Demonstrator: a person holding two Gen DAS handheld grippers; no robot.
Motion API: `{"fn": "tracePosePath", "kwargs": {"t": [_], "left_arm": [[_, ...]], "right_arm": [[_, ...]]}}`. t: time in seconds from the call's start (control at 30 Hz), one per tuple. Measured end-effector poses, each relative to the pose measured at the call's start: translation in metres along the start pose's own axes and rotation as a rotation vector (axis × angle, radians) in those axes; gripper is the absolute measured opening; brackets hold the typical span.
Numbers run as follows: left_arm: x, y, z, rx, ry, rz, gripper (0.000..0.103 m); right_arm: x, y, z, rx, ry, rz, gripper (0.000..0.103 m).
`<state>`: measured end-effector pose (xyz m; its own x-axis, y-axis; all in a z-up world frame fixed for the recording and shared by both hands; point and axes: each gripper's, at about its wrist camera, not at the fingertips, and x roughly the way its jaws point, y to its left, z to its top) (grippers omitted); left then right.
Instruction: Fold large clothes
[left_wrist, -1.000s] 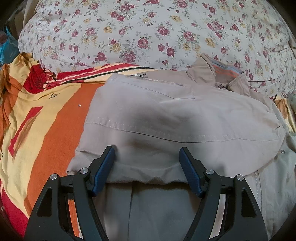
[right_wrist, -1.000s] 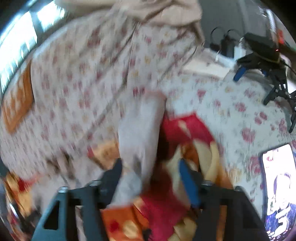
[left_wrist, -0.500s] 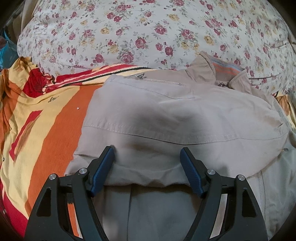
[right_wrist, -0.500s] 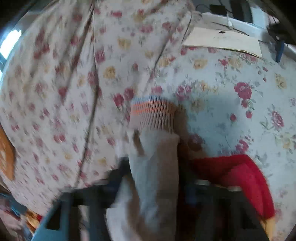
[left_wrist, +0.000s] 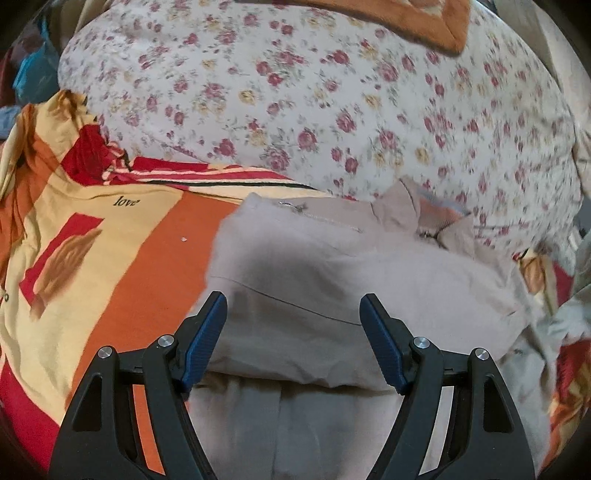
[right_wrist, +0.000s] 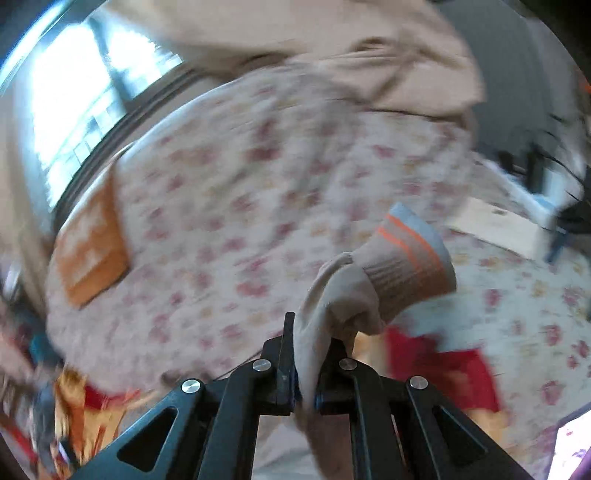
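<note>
The jacket (left_wrist: 332, 280) lies on a striped blanket (left_wrist: 110, 266), which spreads out to its left — behind both rises a bulky flowered quilt (left_wrist: 314, 103). The left gripper (left_wrist: 293, 332) hangs over the jacket's near fold, fingers apart. The right gripper (right_wrist: 304, 369) pinches the jacket's sleeve (right_wrist: 340, 295), cuff (right_wrist: 410, 258) raised above the bedding.

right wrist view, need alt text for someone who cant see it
The right gripper is shut on a beige jacket sleeve, its ribbed cuff with orange and grey stripes sticking up past the jaws. Behind it, blurred, lie a flowered quilt and a bright window.
</note>
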<state>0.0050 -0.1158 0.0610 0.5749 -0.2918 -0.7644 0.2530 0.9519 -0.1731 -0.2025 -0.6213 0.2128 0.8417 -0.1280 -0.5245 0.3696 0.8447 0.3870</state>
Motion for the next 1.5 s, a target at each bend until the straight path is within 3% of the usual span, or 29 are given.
{"fn": "tracePosePath", "kwargs": {"t": [0.2,0.37,0.43,0.47,0.5,0.57,0.67,0.77,0.87,1.03,1.1,1.17,1.2,1.23,1.3,1.4,1.5], "left_arm": [[-0.010,0.017,0.006,-0.055,-0.007,-0.048,0.075],[-0.010,0.021,0.005,-0.077,0.021,-0.134,0.075],[-0.008,0.021,0.004,-0.088,0.039,-0.168,0.075],[-0.007,0.021,0.004,-0.094,0.049,-0.180,0.075],[-0.005,0.022,0.004,-0.103,0.062,-0.193,0.075],[-0.002,0.023,0.004,-0.124,0.086,-0.220,0.075],[0.001,0.024,0.004,-0.155,0.108,-0.266,0.075],[0.003,0.018,0.002,-0.178,0.120,-0.312,0.079],[0.007,0.004,0.001,-0.165,0.139,-0.354,0.083],[0.015,-0.033,0.003,-0.107,0.152,-0.291,0.083],[0.030,-0.051,0.003,-0.056,0.203,-0.208,0.083],[0.048,-0.064,0.000,-0.067,0.247,-0.182,0.083],[0.052,-0.065,0.000,-0.087,0.250,-0.192,0.081],[0.055,-0.067,0.000,-0.113,0.247,-0.225,0.059],[0.056,-0.075,0.006,-0.099,0.260,-0.270,0.029],[0.030,-0.082,0.027,-0.041,0.157,-0.256,0.018],[-0.001,-0.062,0.050,-0.057,0.035,-0.249,0.016]], "right_arm": [[0.060,0.132,-0.060,-0.178,0.123,0.195,0.006],[0.118,0.220,-0.152,-0.291,0.239,0.274,0.006],[0.142,0.240,-0.193,-0.356,0.349,0.274,0.015],[0.152,0.247,-0.214,-0.392,0.423,0.285,0.040],[0.160,0.250,-0.235,-0.422,0.502,0.297,0.052],[0.158,0.248,-0.255,-0.448,0.548,0.312,0.052],[0.133,0.228,-0.253,-0.428,0.516,0.319,0.054],[0.100,0.199,-0.241,-0.380,0.458,0.310,0.069],[0.067,0.172,-0.230,-0.380,0.371,0.259,0.070],[0.031,0.116,-0.209,-0.294,0.241,0.133,0.076],[0.027,0.093,-0.201,-0.223,0.208,0.108,0.076],[0.026,0.074,-0.193,-0.156,0.195,0.079,0.076],[0.026,0.064,-0.190,-0.119,0.190,0.062,0.076],[0.027,0.056,-0.188,-0.086,0.189,0.052,0.076],[0.031,0.040,-0.186,-0.038,0.213,0.024,0.076],[0.036,0.029,-0.188,-0.024,0.263,0.002,0.076],[0.039,0.038,-0.192,-0.072,0.294,0.018,0.076]]}}
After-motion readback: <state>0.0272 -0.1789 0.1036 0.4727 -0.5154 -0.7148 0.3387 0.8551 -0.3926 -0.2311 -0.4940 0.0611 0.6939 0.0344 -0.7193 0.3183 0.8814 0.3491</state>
